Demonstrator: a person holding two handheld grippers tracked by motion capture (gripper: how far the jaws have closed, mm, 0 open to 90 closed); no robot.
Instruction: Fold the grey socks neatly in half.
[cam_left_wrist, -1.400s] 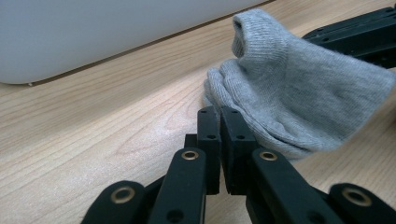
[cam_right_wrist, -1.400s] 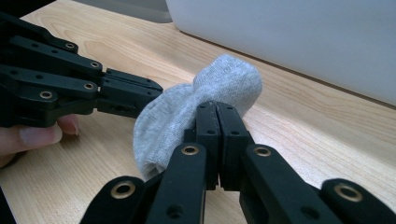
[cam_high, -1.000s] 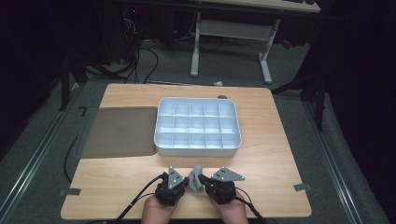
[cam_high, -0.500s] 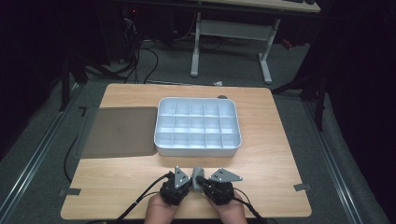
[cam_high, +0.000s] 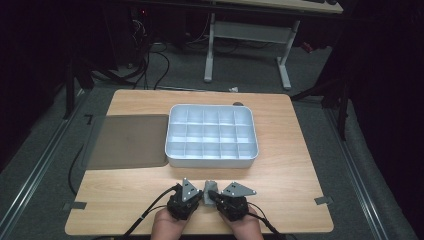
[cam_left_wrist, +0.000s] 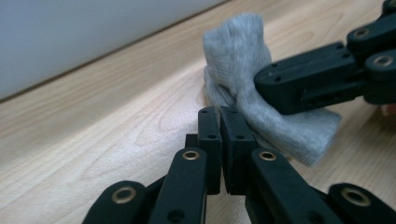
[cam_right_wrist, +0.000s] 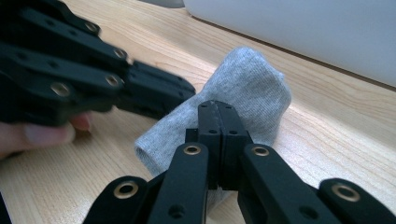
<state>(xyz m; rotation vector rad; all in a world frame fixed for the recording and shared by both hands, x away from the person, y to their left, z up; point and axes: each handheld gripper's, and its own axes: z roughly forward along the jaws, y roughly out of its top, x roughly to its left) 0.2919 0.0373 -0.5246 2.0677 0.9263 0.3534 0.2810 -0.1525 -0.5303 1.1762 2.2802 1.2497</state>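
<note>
A small grey sock (cam_high: 209, 188) sits bunched up on the wooden table (cam_high: 300, 160) near its front edge, between my two grippers. My left gripper (cam_high: 201, 195) comes at it from the left and my right gripper (cam_high: 217, 196) from the right, each held in a hand. In the left gripper view my left gripper (cam_left_wrist: 219, 116) has its jaws together at the sock's (cam_left_wrist: 236, 51) lower fold, and the right gripper (cam_left_wrist: 264, 86) pinches its side. In the right gripper view my right gripper (cam_right_wrist: 217, 109) is closed on the sock (cam_right_wrist: 254, 86), with the left gripper (cam_right_wrist: 184, 93) at its left edge.
A white tray (cam_high: 212, 161) divided into several compartments stands in the middle of the table, just beyond the grippers. A dark grey mat (cam_high: 127, 140) lies to its left. Cables trail from both grippers over the front edge. A desk frame stands on the floor behind.
The two grippers have drawn slightly closer together around the sock. The tray and mat have not moved.
</note>
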